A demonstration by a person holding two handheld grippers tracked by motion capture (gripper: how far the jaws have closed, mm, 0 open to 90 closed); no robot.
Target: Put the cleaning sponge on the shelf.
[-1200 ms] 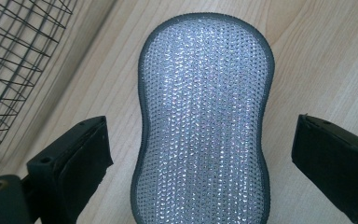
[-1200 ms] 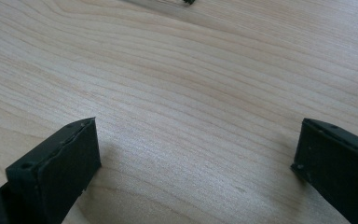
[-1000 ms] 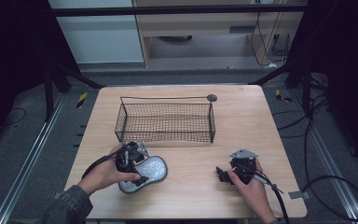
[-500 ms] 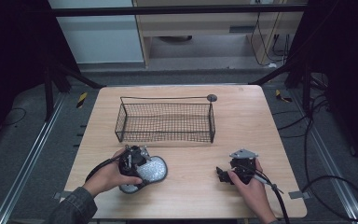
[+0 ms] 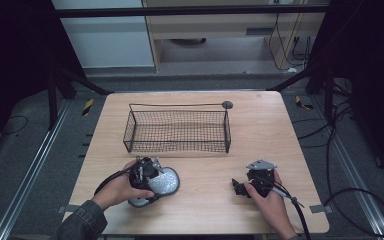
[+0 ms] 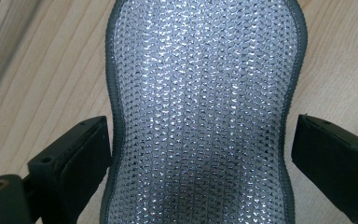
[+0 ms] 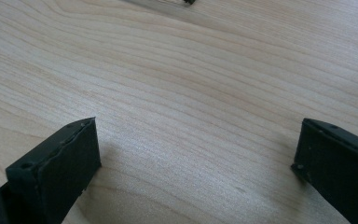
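This looks like a lab or test room set up for recording. A plain wooden table (image 5: 280, 130) stands on grey carpet inside a dark metal frame (image 5: 190, 10), with floor rails (image 5: 35, 170) at left and right. Loose black cables (image 5: 350, 195) trail over the floor at the right, yellow-black hazard tape (image 5: 88, 106) marks the frame's feet, and a pale cabinet (image 5: 105, 40) and a wooden shelf unit (image 5: 215, 30) stand at the far side.

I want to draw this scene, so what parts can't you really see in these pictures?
- Sparkly grey pad: in the high view the left claw and hand cover its near part; in the left gripper view its ends are cut off by the top and bottom edges.
- Whether the left claw's pads press the sparkly grey pad's sides: too close to tell.
- Small disc at the wire basket corner: too small to identify.
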